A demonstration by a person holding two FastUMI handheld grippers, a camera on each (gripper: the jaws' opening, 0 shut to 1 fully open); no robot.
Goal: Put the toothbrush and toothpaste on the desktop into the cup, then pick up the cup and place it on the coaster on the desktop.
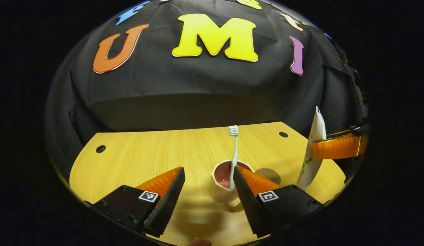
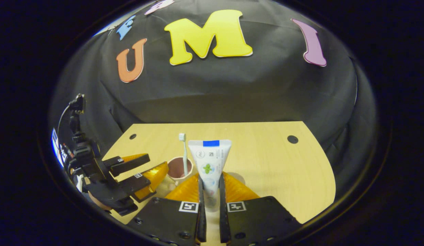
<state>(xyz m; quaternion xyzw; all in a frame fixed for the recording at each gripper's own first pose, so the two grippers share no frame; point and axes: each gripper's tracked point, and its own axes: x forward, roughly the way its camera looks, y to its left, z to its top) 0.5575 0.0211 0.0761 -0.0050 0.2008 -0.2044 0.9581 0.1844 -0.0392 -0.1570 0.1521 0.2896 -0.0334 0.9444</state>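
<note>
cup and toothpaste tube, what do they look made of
The cup looks like matte ceramic or plastic: thick pale wall, dull pink inside, no glare. The toothpaste tube looks like soft glossy plastic: white printed skin with a flat crimped end, gripped between the right gripper fingers.

Mint toothbrush [image 1: 234, 153] stands upright in the pink cup [image 1: 225, 186]; white toothpaste [image 2: 209, 167] held upright, aloft.

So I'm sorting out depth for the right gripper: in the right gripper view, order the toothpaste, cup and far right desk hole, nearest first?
1. Toothpaste: clamped upright between the right gripper fingers.
2. Cup: just beyond, slightly left, toothbrush standing in it.
3. Desk hole: far right, near the back edge.
</note>
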